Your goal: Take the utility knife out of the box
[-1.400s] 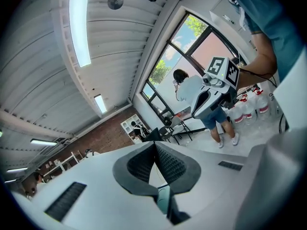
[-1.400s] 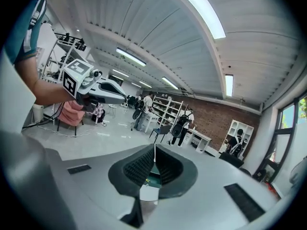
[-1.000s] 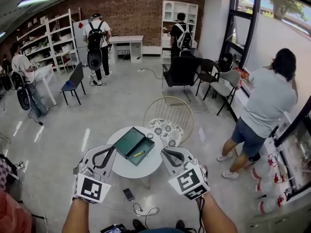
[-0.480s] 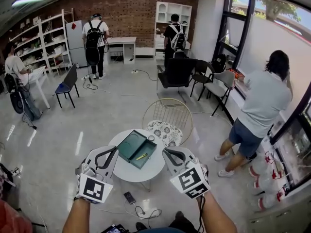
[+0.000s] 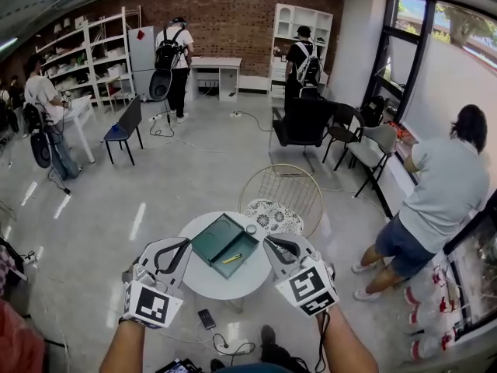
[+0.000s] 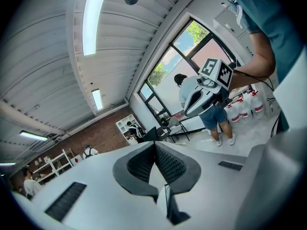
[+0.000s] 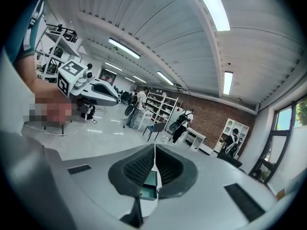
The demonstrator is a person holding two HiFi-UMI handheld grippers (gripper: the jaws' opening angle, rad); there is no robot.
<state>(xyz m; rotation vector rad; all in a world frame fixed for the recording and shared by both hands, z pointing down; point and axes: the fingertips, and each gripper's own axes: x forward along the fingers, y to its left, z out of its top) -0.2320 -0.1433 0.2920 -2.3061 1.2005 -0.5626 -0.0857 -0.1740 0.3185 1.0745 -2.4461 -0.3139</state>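
Observation:
An open dark green box [image 5: 224, 244] lies on a small round white table [image 5: 203, 279]. A yellow utility knife [image 5: 231, 259] rests inside it near its right corner. My left gripper [image 5: 187, 242] hovers over the table's left edge with its jaws together and nothing between them. At the right edge my right gripper [image 5: 266, 242] is also shut and empty. In the left gripper view the pads [image 6: 144, 163] meet at the tip. Through the gap under the pads [image 7: 140, 166] in the right gripper view a part of the box [image 7: 147, 188] shows.
A wire chair with a patterned cushion [image 5: 273, 210] stands just behind the table. A phone [image 5: 206, 318] and cables lie on the floor in front. A person [image 5: 431, 200] stands at the right by the window; others stand by desks and shelves far back.
Both grippers have moved level together with the head view. The table and box now sit a little lower and further right in the picture. Both pairs of jaws stay together.

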